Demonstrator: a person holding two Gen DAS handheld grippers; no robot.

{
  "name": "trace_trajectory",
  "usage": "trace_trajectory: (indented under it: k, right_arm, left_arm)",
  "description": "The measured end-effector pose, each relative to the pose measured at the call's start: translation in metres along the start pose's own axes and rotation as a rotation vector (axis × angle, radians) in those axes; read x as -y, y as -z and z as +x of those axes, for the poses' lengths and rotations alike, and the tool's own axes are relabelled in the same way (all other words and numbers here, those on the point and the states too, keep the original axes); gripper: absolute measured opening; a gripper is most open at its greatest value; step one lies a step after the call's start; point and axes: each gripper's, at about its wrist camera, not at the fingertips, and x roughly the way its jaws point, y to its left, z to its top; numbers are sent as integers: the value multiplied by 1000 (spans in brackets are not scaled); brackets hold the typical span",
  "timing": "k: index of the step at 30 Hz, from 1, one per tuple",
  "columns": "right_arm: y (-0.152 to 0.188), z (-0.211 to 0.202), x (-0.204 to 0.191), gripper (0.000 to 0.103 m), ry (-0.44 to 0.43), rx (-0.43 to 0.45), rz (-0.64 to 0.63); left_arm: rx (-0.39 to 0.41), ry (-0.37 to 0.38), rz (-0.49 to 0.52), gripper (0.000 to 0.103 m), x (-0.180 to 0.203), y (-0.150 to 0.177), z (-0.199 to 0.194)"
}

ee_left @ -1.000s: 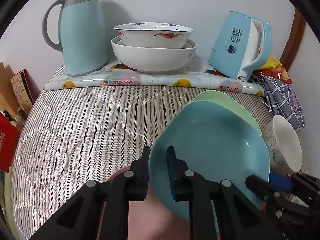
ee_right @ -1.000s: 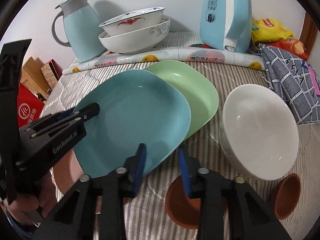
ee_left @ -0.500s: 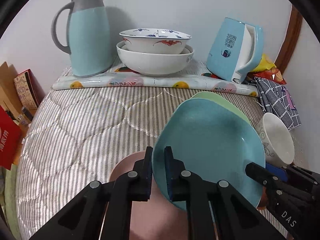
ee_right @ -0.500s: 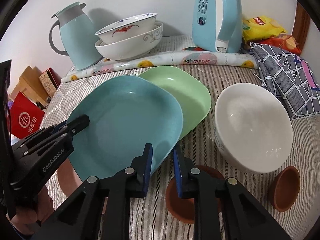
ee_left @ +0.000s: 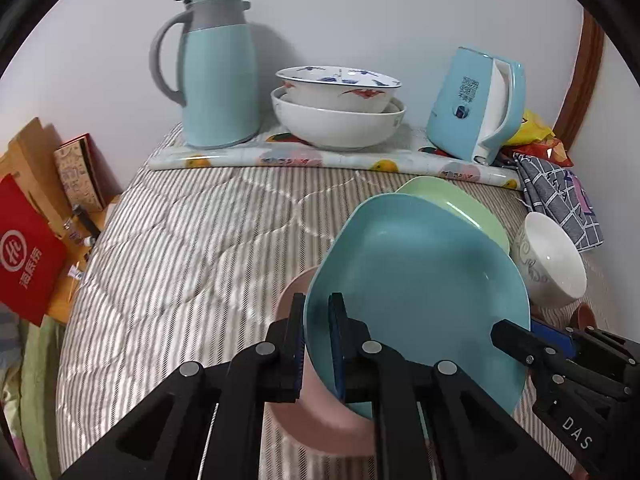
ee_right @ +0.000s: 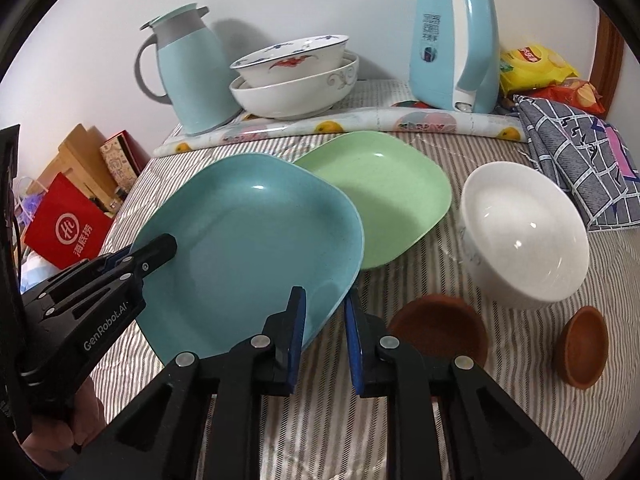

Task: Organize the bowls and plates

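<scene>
My left gripper [ee_left: 316, 312] is shut on the near rim of a blue plate [ee_left: 420, 284], holding it tilted above a pink plate [ee_left: 320, 420]. My right gripper [ee_right: 324, 308] stands around the blue plate's [ee_right: 248, 252] other edge with a gap between its fingers and the rim. A green plate [ee_right: 380, 196] lies flat behind, partly under the blue one. A white bowl [ee_right: 524, 232] sits to the right. Two stacked white bowls [ee_right: 296, 76] stand at the back.
Two brown saucers [ee_right: 440, 328] [ee_right: 584, 344] lie near the right gripper. A blue thermos jug [ee_left: 216, 72] and a blue kettle [ee_left: 476, 104] stand at the back on a rolled mat [ee_left: 320, 158]. A checked cloth [ee_right: 580, 160] and snack bags lie right. Red boxes stand off the left edge.
The blue plate has risen off the green plate and tilted, gripped by my left gripper. My right gripper's fingers closed in at 0.5 s and have since opened again around the plate's edge.
</scene>
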Motion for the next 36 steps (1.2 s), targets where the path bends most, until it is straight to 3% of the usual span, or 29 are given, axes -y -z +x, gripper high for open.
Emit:
trace_trajectory:
  k: [16,30,31,33,36]
  right_arm:
    - [18,18,-23,18,7,-43,-54]
    - [12,31,-26,21,44,-55,-89]
    - [12,31,-26,21,42,-56,-90]
    - [13,30,-26,24,33,-62,-91]
    - [15,25,-27,40,25,-49,-93]
  left_arm:
    - [-51,-7,-47,11,-24,31,9]
    - [-83,-7,-52,13,-29,29,21]
    - [-86,-4,-50,14,-29,30,20]
    - [-90,-4,-51,27,-29,30,19]
    - [-77,-18,-57,33,-28,31,13]
